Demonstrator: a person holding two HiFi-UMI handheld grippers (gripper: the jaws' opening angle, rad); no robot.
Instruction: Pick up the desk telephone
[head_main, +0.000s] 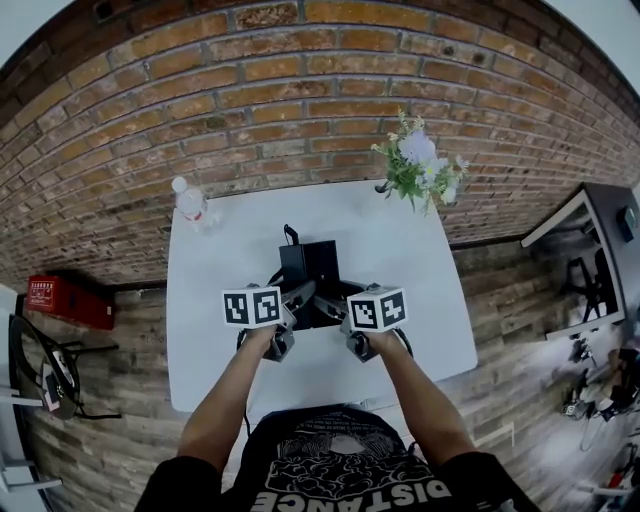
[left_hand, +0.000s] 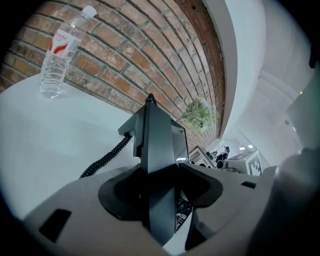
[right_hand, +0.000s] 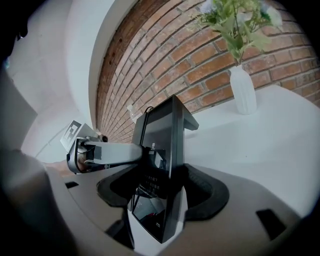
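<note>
phone: desk telephone (head_main: 312, 268) mid white table (head_main: 210, 340) | grip: left gripper (head_main: 300, 298) and right gripper (head_main: 347, 302) each clamped on one side edge | handling: judged rigid, glossy, slip-prone; drag expected from coiled cord (left_hand: 102, 160) | hold: both edges, kept level

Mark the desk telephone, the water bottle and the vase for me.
desk telephone (head_main: 308, 265): head view, top of its black body.
water bottle (left_hand: 56, 62): left gripper view, its clear middle.
vase (right_hand: 244, 92): right gripper view, its white belly.
</note>
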